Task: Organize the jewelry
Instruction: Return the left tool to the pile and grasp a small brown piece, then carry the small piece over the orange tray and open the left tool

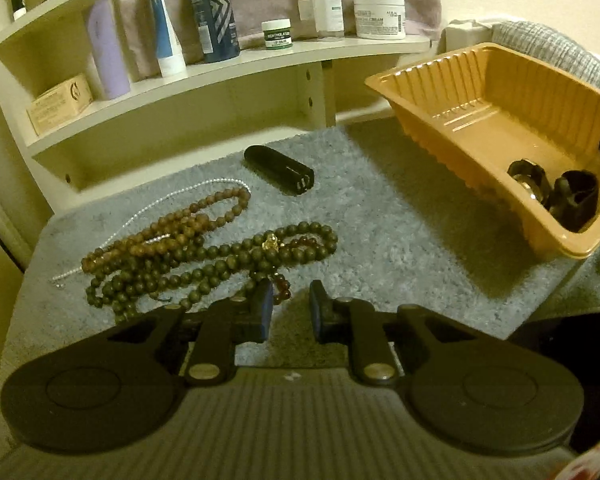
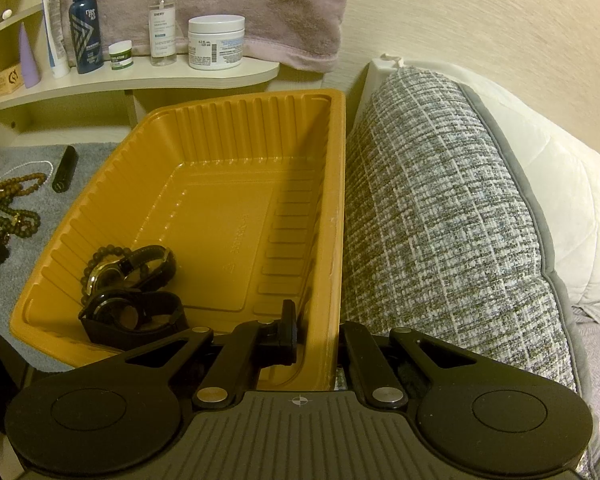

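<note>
Right tongs clamp the tray wall; left tongs, parted and empty, should pinch several olive beads together.

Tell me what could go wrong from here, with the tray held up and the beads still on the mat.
The right gripper clamps only one wall of the orange tray, which looks tilted, so the watches could slide or the tray could slip. The green bead necklace lies tangled with the brown bead necklace and the silver chain, so the open left gripper might drag up several at once.
</note>
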